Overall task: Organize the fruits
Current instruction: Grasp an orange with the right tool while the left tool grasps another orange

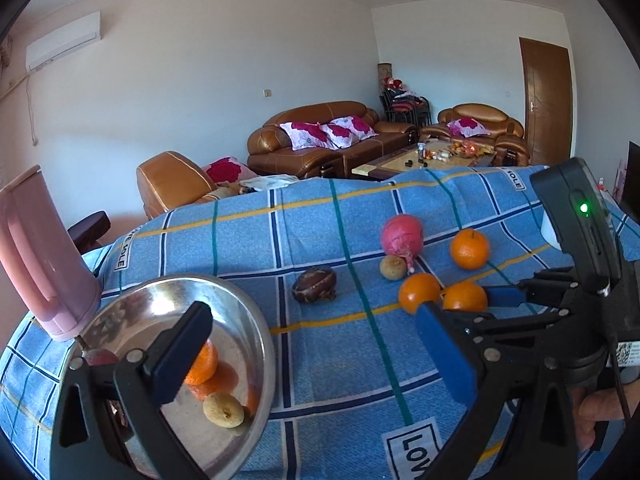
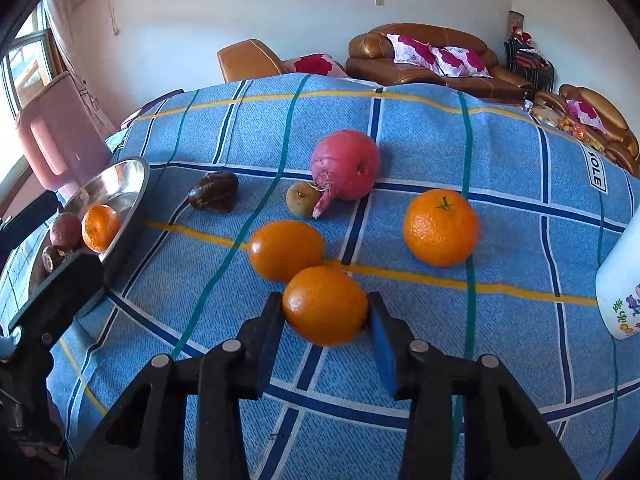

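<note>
- On the blue checked cloth (image 2: 420,128), the right gripper (image 2: 326,312) was clenched on an orange (image 2: 325,306), one pad touching each side of the fruit.
- That held orange rested on the cloth, touching a second orange (image 2: 286,250) just behind it.
- A third orange (image 2: 441,227) sat apart to the right, stem up.
- Behind the oranges lay a pink bulb (image 2: 347,164) with a root tip, and a small brownish-green fruit (image 2: 301,199) touched that tip.
- A dark brown fruit (image 2: 214,197) lay to the left, between the bulb and the steel bowl (image 2: 128,184).
- The bowl sat at the left edge of the cloth, tilted, and held an orange (image 1: 202,362), a pale round fruit (image 1: 223,409) and a dark reddish fruit (image 2: 66,230).
- The left gripper (image 1: 316,360) was released, jaws wide apart with nothing between them, one finger (image 1: 182,356) over the bowl and the other over bare cloth.
- A pink jug (image 1: 40,252) stood just behind the bowl, touching its rim in the left wrist view.
- A white bottle (image 2: 622,280) with printed figures stood at the right edge of the cloth.
- In the left wrist view, the right gripper (image 1: 468,300) closed its blue pads around the held orange (image 1: 465,297).
- A thumb (image 1: 600,406) showed under the right gripper's handle.
</note>
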